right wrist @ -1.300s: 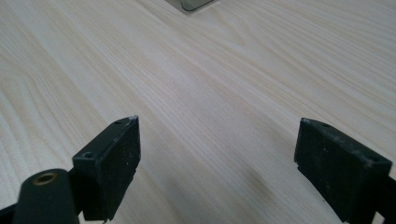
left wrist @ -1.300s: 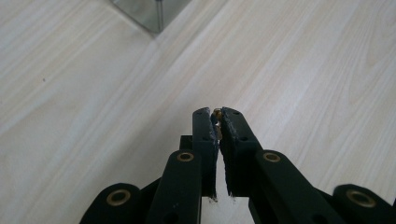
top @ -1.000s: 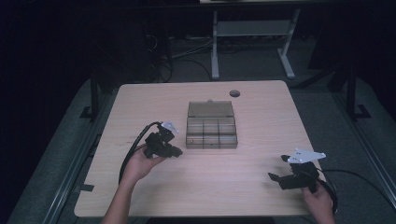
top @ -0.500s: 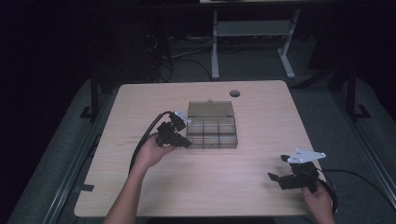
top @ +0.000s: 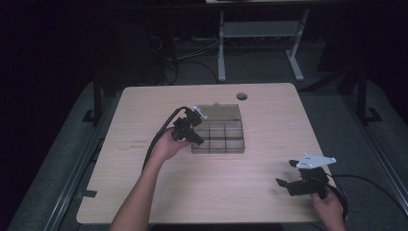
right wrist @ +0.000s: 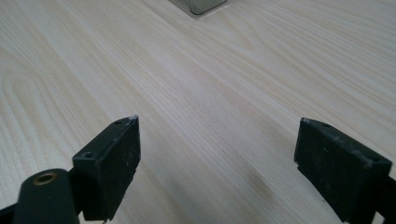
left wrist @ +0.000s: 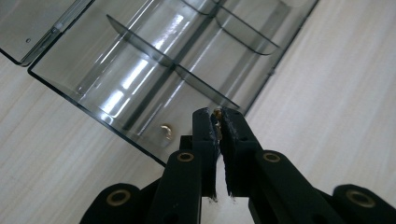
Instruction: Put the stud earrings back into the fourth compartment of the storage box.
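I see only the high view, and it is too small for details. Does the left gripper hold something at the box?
Observer: Yes. In the left gripper view, the left gripper has its jaws shut on a tiny brass bit, at the edge of the clear box.
Operator: Is the box empty there?
Observer: No. A second brass bit lies on the floor of the compartment nearest the jaws.
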`<act>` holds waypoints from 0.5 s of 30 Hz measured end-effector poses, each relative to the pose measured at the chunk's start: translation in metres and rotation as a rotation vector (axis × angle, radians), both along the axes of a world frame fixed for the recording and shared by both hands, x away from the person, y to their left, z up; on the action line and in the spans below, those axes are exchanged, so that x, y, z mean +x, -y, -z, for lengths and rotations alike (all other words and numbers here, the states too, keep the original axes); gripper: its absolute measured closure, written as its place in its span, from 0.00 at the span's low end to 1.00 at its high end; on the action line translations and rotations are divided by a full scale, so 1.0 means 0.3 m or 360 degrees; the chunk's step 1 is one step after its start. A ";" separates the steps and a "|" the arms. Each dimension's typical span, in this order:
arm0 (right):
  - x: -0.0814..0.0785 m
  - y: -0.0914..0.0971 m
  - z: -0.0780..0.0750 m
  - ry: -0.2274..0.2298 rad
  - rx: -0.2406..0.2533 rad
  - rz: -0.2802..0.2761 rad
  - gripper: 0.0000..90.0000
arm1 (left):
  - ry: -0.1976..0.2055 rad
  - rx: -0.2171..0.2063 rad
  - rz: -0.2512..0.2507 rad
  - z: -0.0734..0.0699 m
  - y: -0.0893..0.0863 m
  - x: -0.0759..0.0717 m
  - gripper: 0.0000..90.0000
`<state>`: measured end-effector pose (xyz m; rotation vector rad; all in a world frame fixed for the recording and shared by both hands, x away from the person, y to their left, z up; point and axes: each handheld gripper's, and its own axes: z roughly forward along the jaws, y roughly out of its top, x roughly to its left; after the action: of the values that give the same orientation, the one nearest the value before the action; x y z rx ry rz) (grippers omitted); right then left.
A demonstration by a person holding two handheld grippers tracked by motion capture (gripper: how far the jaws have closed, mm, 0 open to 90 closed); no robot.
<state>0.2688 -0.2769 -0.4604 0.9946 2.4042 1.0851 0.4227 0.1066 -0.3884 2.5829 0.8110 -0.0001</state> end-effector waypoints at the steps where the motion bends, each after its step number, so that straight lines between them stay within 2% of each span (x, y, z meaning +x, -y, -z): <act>1: -0.002 -0.002 0.000 -0.0008 0.0006 0.0006 0.16 | -0.0011 0.0011 -0.0011 0.008 0.005 0.010 0.94; 5: -0.002 -0.002 -0.001 -0.0010 0.0007 0.0005 0.16 | -0.0019 0.0014 -0.0023 0.020 0.007 0.022 0.94; 8: 0.000 0.000 0.000 -0.0001 0.0001 -0.0002 0.16 | -0.0046 0.0041 -0.0025 0.038 0.003 0.040 0.94; 15: 0.001 0.001 0.000 0.0003 -0.0001 0.0000 0.16 | -0.0055 0.0032 -0.0044 0.056 0.017 0.056 0.94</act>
<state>0.2690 -0.2773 -0.4604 0.9930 2.4027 1.0847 0.4394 0.1016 -0.4053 2.5968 0.8635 -0.0282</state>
